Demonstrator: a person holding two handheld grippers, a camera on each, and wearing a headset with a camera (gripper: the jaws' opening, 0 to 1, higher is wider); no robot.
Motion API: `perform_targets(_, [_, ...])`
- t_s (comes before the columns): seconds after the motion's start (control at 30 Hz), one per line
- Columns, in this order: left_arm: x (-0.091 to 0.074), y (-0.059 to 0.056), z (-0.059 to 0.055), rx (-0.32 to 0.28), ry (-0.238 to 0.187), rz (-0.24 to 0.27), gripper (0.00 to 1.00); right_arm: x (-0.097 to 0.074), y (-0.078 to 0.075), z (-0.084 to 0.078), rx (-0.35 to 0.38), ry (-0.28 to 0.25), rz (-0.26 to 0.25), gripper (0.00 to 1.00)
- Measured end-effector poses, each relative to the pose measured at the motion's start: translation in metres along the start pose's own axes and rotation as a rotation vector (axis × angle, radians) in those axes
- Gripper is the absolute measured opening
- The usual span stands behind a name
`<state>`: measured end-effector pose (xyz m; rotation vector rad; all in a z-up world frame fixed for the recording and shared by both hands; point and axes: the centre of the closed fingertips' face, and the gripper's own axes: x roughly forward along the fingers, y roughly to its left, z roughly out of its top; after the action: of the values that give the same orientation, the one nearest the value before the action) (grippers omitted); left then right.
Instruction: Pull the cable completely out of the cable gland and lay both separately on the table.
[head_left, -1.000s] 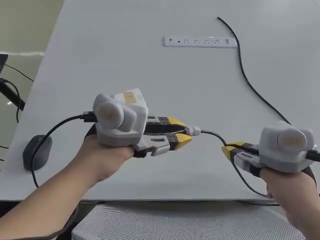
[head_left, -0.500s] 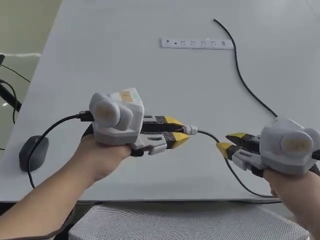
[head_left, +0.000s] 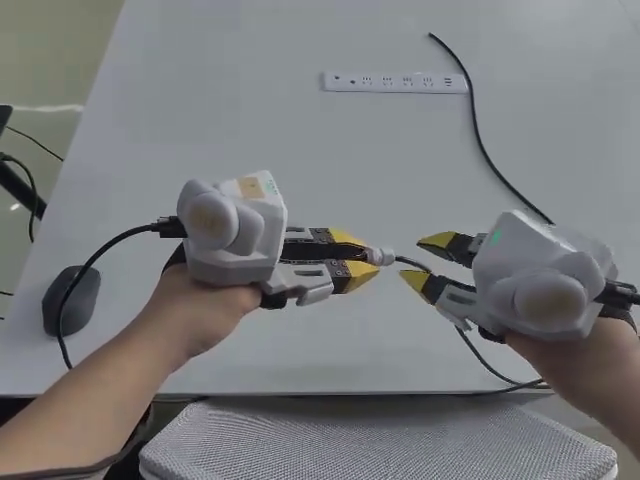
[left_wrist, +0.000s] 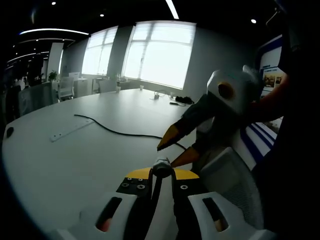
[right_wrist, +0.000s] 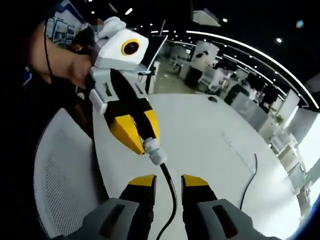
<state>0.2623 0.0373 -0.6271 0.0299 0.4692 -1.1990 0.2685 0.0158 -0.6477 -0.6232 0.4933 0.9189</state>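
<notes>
My left gripper (head_left: 362, 262) is shut on the small white cable gland (head_left: 380, 257), which sticks out past its yellow tips above the table's front edge. A thin black cable (head_left: 408, 264) leaves the gland to the right and droops under the right hand. My right gripper (head_left: 412, 259) stands open, one jaw on either side of that cable, close to the gland. In the left gripper view the gland (left_wrist: 162, 166) sits clamped between the jaws. In the right gripper view the cable (right_wrist: 171, 195) runs through the gap up to the gland (right_wrist: 155, 151).
A white power strip (head_left: 395, 83) lies at the far side of the grey table (head_left: 250, 120), with its black cord (head_left: 490, 150) trailing toward the right hand. A dark mouse (head_left: 70, 297) rests at the left edge. A mesh chair back (head_left: 350, 440) is below the table's front edge.
The right gripper let go of the cable, spread its jaws wide and moved up and left along it, closer to the gland. The left gripper has stayed put, still holding the gland.
</notes>
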Motion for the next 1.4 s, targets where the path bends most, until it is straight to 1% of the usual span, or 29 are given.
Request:
perform_targets(0.03, [0.0,0.0,0.0,0.0,0.0,0.0,0.15,0.001,0.0,0.0,-0.006,-0.001,-0.002,0.15])
perform_targets(0.13, [0.0,-0.002,0.0,-0.002,0.002,0.0,0.15,0.003,0.004,0.001,-0.026,0.004,0.009,0.09])
perform_targets(0.33, [0.002,-0.006,-0.002,-0.004,0.007,-0.002,0.15,0.003,0.006,0.004,-0.093,-0.008,0.011,0.05])
perform_targets(0.43, [0.004,-0.008,-0.002,-0.006,0.009,-0.001,0.15,0.004,0.007,0.003,-0.115,-0.003,0.017,0.01])
perform_targets(0.57, [0.004,-0.009,-0.001,-0.001,0.013,0.0,0.15,0.002,0.007,0.002,-0.125,-0.008,0.021,0.0])
perform_targets(0.73, [0.005,-0.007,0.0,-0.01,0.004,0.005,0.15,0.002,0.005,0.003,-0.149,-0.019,0.025,0.0])
perform_targets(0.83, [0.005,-0.007,0.0,-0.009,0.004,0.009,0.15,0.002,0.003,0.003,-0.142,-0.023,0.027,0.0])
perform_targets(0.87, [0.005,-0.006,0.001,-0.009,0.0,0.011,0.15,0.002,0.002,0.003,-0.135,-0.027,0.021,0.0])
perform_targets(0.97, [0.005,-0.005,0.002,-0.011,-0.007,0.019,0.15,0.002,0.001,0.004,-0.113,-0.034,0.024,0.0])
perform_targets(1.03, [0.005,-0.005,0.002,-0.013,-0.009,0.019,0.15,0.003,0.0,0.002,-0.108,-0.031,0.026,0.0])
perform_targets(1.07, [0.005,-0.005,0.002,-0.01,-0.009,0.02,0.15,0.003,-0.002,0.001,-0.092,-0.03,0.028,0.0])
perform_targets(1.27, [0.005,-0.004,0.005,-0.005,-0.014,0.023,0.15,0.003,-0.007,-0.005,-0.05,-0.039,0.026,0.0])
perform_targets(1.4, [0.006,-0.003,0.007,-0.002,-0.015,0.026,0.15,0.003,-0.013,-0.009,0.02,-0.051,0.025,0.0])
